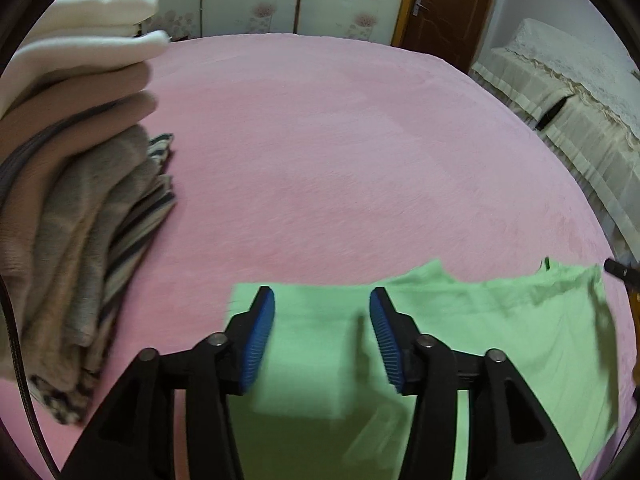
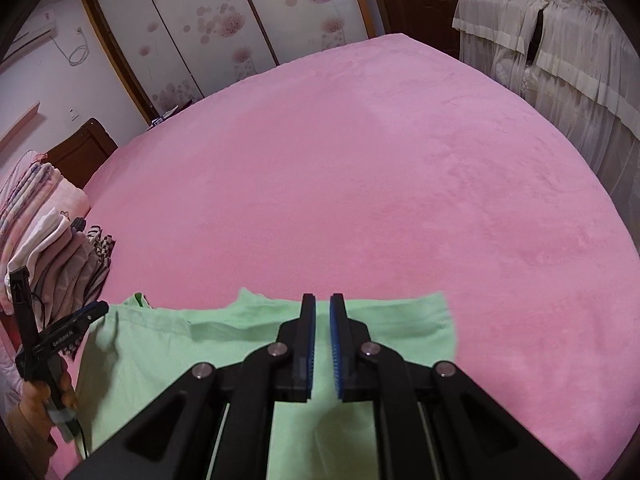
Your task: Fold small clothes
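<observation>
Left wrist view: the left gripper (image 1: 322, 304) is seen released, its blue pads (image 1: 260, 340) spread apart above the green garment (image 1: 500, 320), which is laid flat on the pink bed (image 1: 340, 160). A pile of folded clothes (image 1: 80, 220) is stacked at the left. Right wrist view: the right gripper (image 2: 323, 300) is clenched with nothing between its pads, over the same garment.
</observation>
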Action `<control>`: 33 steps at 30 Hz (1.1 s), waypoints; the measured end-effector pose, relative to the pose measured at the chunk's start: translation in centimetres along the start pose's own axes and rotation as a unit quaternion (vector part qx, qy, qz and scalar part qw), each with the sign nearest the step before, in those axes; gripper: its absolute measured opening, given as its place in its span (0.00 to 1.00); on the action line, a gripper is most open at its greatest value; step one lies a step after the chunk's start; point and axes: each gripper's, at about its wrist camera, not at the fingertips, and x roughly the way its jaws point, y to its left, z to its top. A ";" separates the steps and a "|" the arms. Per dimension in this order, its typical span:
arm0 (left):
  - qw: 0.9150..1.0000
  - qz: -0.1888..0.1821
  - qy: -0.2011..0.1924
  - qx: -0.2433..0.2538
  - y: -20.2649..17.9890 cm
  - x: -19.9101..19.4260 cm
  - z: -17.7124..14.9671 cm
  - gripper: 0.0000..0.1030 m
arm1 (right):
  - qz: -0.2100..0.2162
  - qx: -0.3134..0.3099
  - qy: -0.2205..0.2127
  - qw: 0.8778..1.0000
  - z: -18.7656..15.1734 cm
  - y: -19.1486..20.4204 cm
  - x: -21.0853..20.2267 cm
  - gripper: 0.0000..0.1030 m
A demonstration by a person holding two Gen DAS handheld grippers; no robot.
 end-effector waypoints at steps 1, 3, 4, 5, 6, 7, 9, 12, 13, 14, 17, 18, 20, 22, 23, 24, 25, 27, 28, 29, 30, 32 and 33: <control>1.000 0.000 0.004 0.006 0.5 -0.1 -0.2 0.48 | 0.002 0.005 0.001 1.000 0.0 -1.1 -0.4 0.09; 1.000 -0.010 0.015 0.010 1.8 -0.1 -0.4 0.48 | 0.004 0.009 0.001 1.000 -0.1 -2.8 -0.9 0.16; 1.000 -0.014 0.018 0.011 2.2 -0.2 -0.5 0.48 | 0.002 0.009 0.003 1.000 -0.2 -3.5 -0.9 0.23; 1.000 -0.017 0.021 0.014 2.5 -0.1 -0.6 0.48 | -0.002 0.008 0.004 1.000 -0.3 -4.0 -0.9 0.27; 0.999 -0.019 0.024 0.019 2.8 0.0 -0.8 0.48 | -0.004 0.006 0.008 1.000 -0.5 -4.5 -0.7 0.29; 0.999 -0.023 0.028 0.025 3.1 0.2 -1.0 0.48 | -0.009 0.003 0.011 1.000 -0.7 -4.7 -0.4 0.29; 0.998 -0.029 0.028 0.037 3.0 0.6 -1.3 0.48 | -0.019 -0.007 0.019 1.000 -1.0 -5.0 0.3 0.29; 0.998 -0.036 0.029 0.048 3.1 1.0 -1.7 0.48 | -0.023 -0.021 0.030 0.999 -1.5 -5.0 1.3 0.29; 0.998 -0.037 0.029 0.047 3.1 1.2 -1.8 0.48 | -0.028 -0.025 0.030 0.999 -1.6 -4.9 1.6 0.29; 0.998 -0.038 0.027 0.045 3.3 1.3 -1.7 0.48 | -0.032 -0.027 0.025 0.999 -1.6 -4.8 1.7 0.29; 0.998 -0.038 0.021 0.035 3.7 1.5 -1.7 0.48 | -0.027 -0.029 0.019 0.999 -1.6 -4.5 2.0 0.29; 0.999 -0.036 0.018 0.035 3.5 1.6 -1.5 0.48 | -0.029 -0.033 0.019 0.999 -1.5 -4.3 2.2 0.29; 0.999 -0.028 0.015 0.040 3.4 1.8 -1.4 0.48 | -0.032 -0.040 0.020 0.998 -1.4 -4.1 2.5 0.29; 0.999 -0.023 0.014 0.042 3.2 2.2 -1.3 0.48 | -0.039 -0.045 0.023 0.998 -1.4 -3.9 2.8 0.21; 0.999 -0.020 0.012 0.041 3.1 2.5 -0.9 0.48 | -0.038 -0.044 0.023 0.998 -1.3 -3.9 2.9 0.17; 0.999 -0.012 0.010 0.039 2.8 2.8 -0.7 0.48 | -0.039 -0.045 0.020 0.998 -1.3 -3.8 2.9 0.12; 0.999 0.004 0.012 0.037 2.5 3.0 -0.6 0.46 | -0.044 -0.047 0.018 0.998 -1.4 -3.6 3.0 0.10; 0.998 0.053 0.000 0.042 1.8 3.2 -0.4 0.27 | -0.067 -0.068 0.008 0.995 -1.6 -2.9 3.0 0.08; 0.995 0.083 -0.005 0.053 1.2 3.3 -0.5 0.09 | -0.076 -0.074 0.006 0.994 -1.7 -2.7 3.1 0.08; 0.992 0.106 -0.009 0.064 0.7 3.4 -0.5 0.08 | -0.085 -0.080 0.002 0.993 -1.8 -2.4 3.1 0.07; 0.990 0.123 -0.015 0.074 0.2 3.5 -0.7 0.07 | -0.092 -0.083 -0.002 0.992 -1.8 -2.2 3.1 0.07; 0.983 0.153 -0.025 0.098 -0.8 3.8 -1.0 0.06 | -0.109 -0.079 -0.010 0.991 -1.8 -2.2 3.1 0.06; 0.979 0.167 -0.027 0.111 -1.2 4.0 -1.2 0.06 | -0.112 -0.076 -0.012 0.991 -1.8 -2.3 3.1 0.06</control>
